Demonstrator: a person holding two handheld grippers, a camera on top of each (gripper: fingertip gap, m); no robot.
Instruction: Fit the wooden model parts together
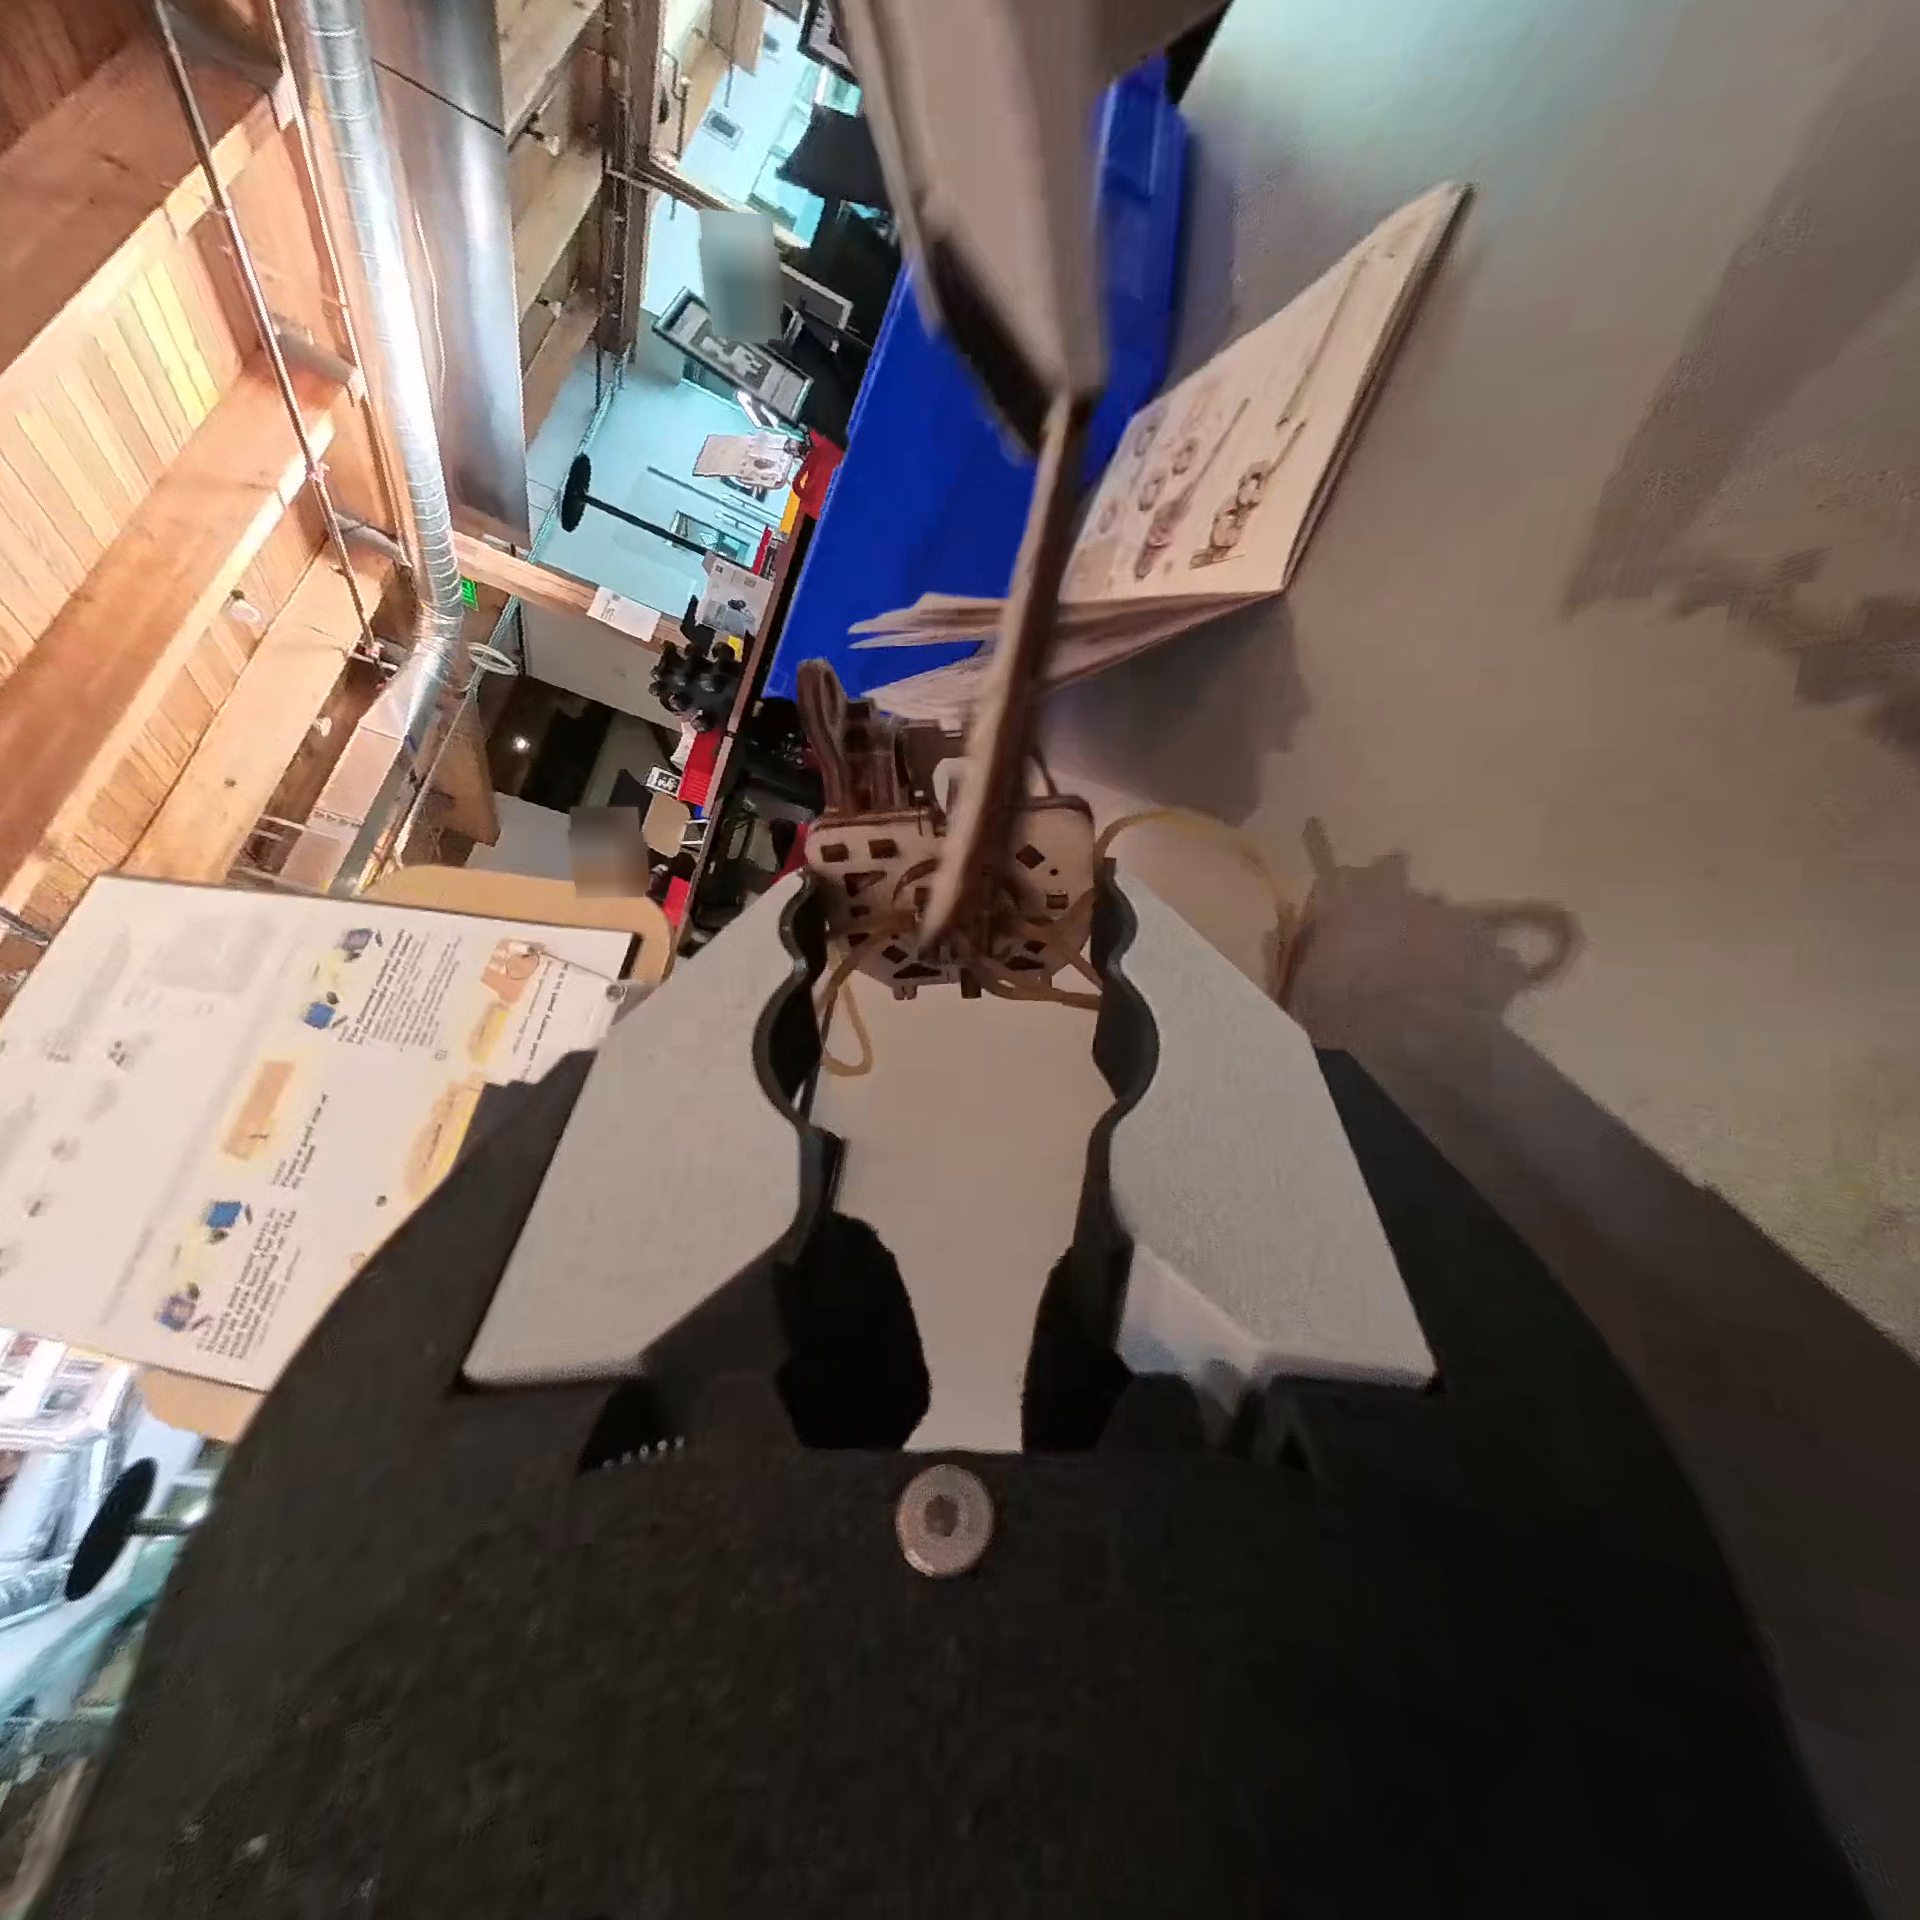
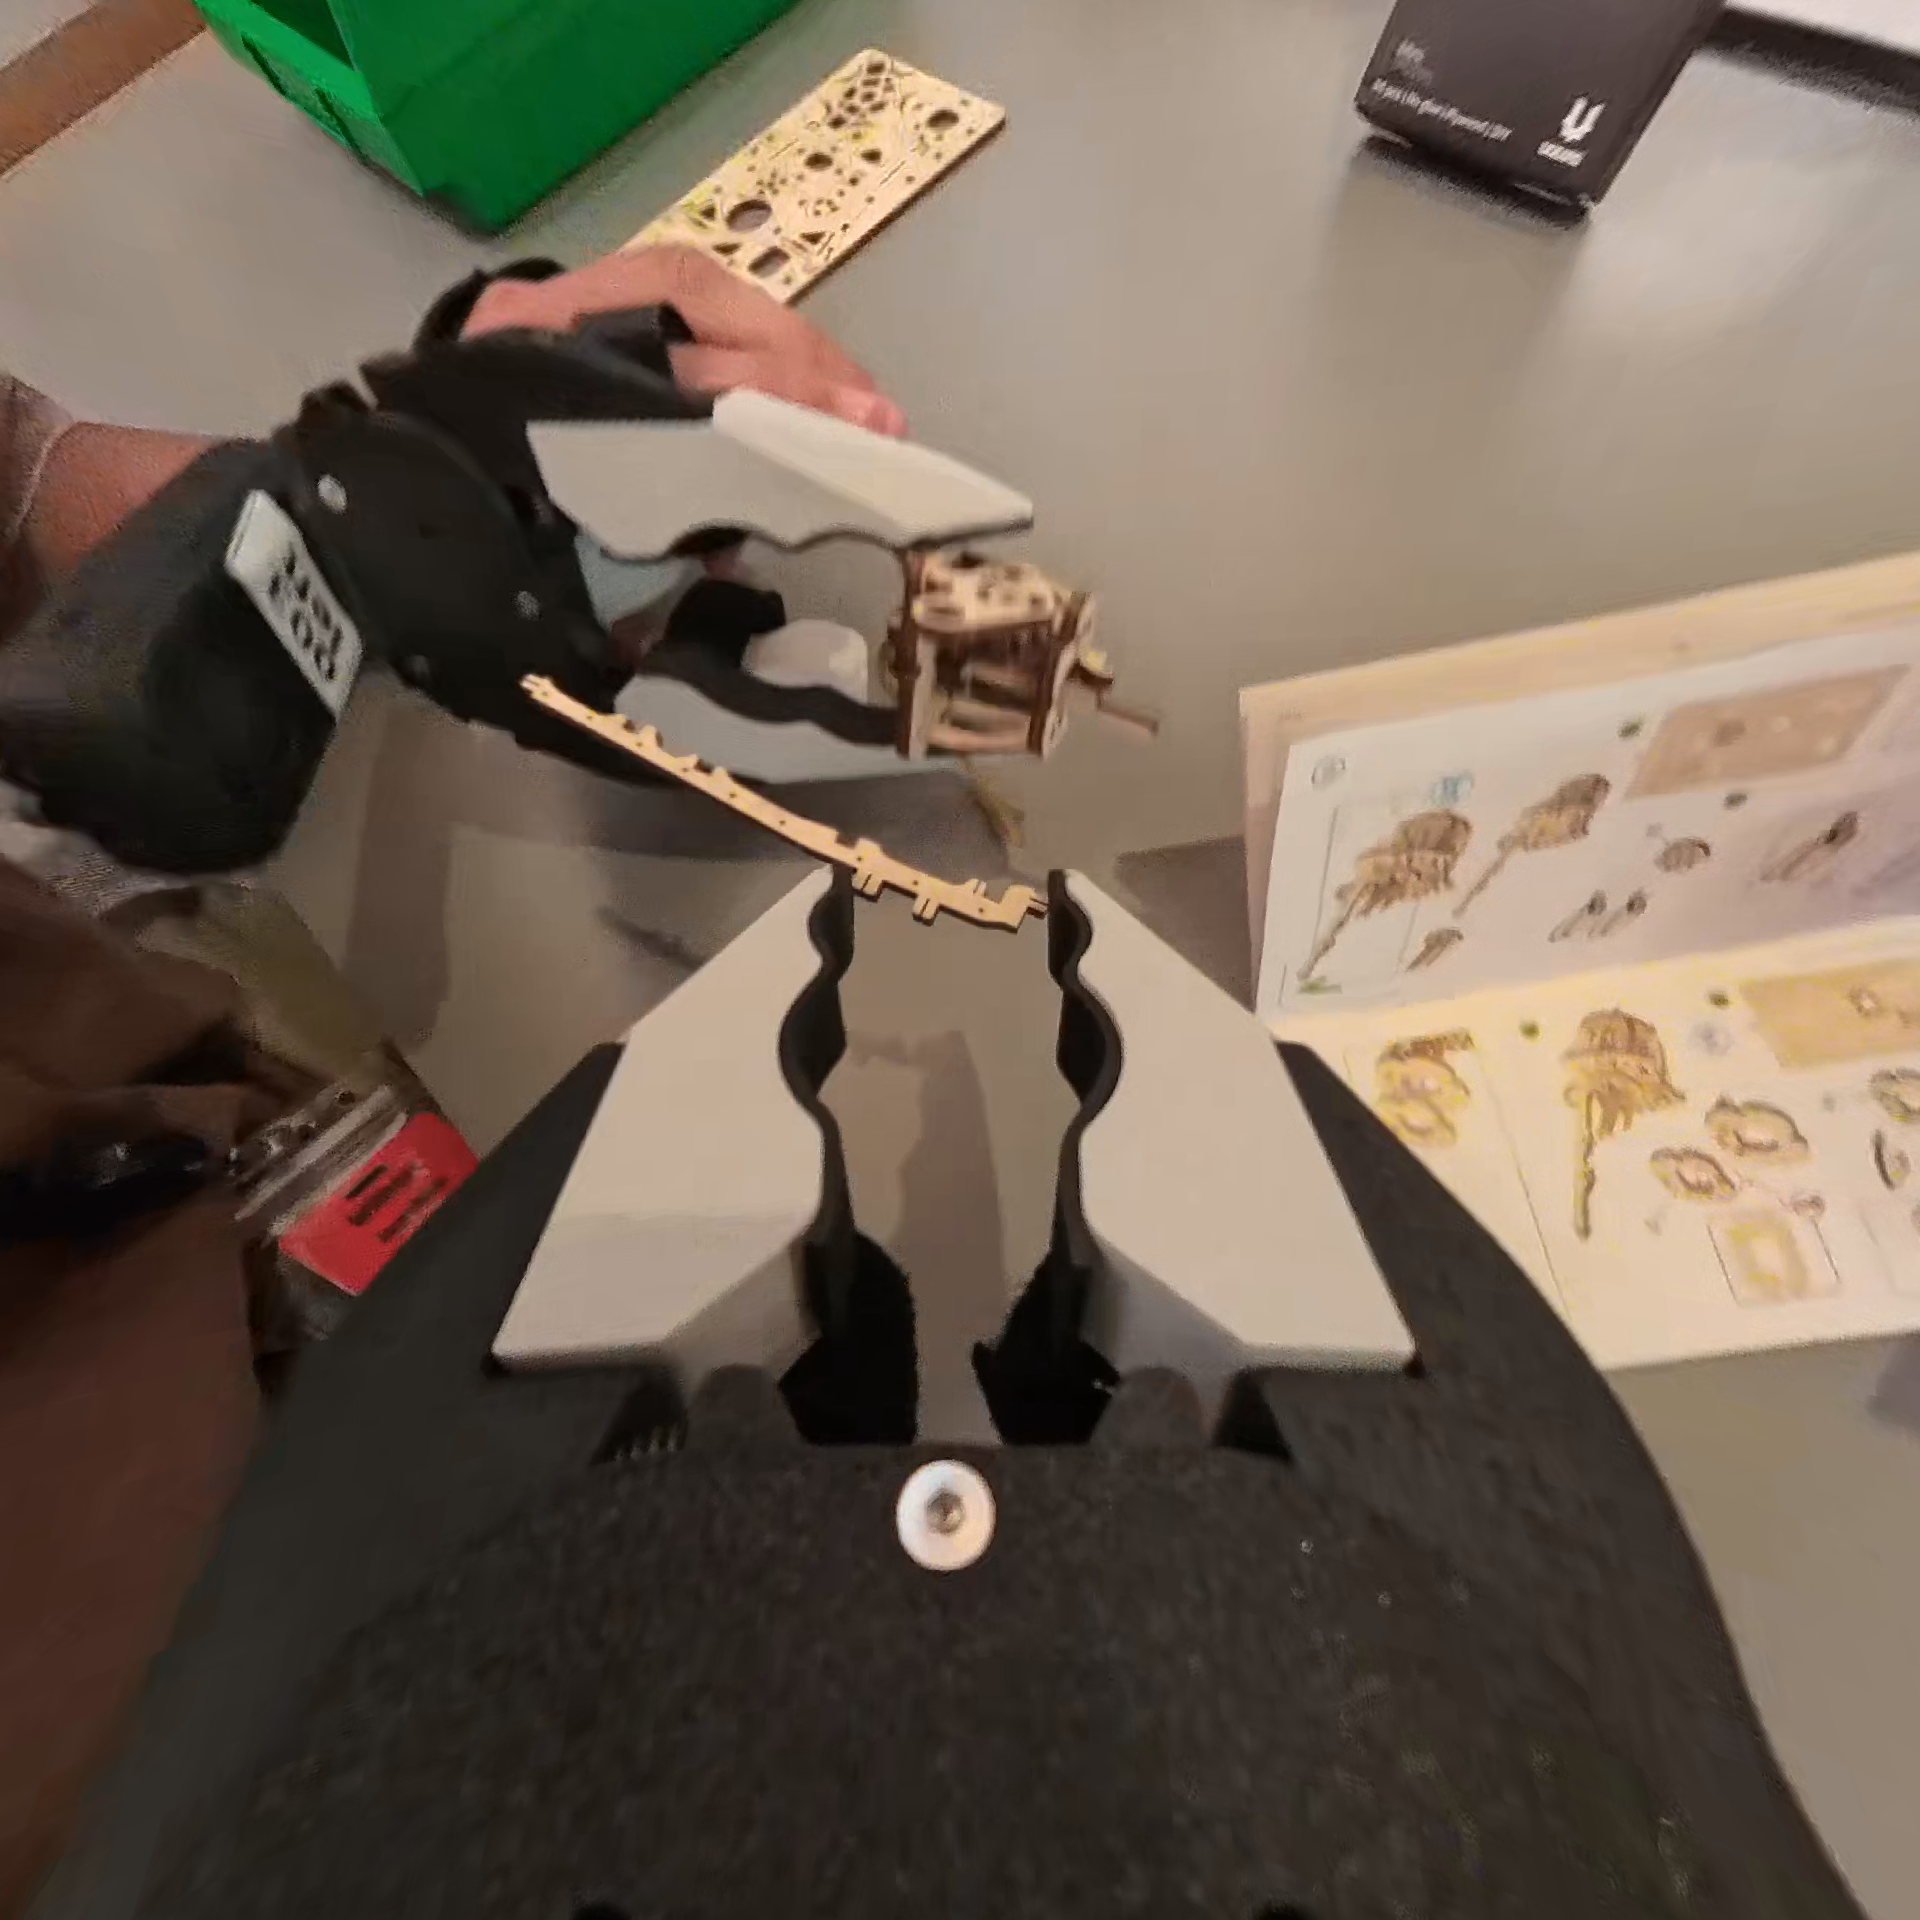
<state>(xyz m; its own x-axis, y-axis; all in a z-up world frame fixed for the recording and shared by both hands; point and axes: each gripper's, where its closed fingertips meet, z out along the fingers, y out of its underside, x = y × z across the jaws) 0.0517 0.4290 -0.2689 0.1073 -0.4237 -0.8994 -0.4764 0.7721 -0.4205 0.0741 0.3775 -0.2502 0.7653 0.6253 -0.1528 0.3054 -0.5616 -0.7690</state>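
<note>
Though right view only, wooden sheet [image 2: 831,166].

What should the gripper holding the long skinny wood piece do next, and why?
Probably swing the notched wooden strip toward the small wooden model and line its far end up with a slot. The right gripper pinches one end of the strip; the left gripper holds the model off the table, and the two parts look not yet joined.
</note>
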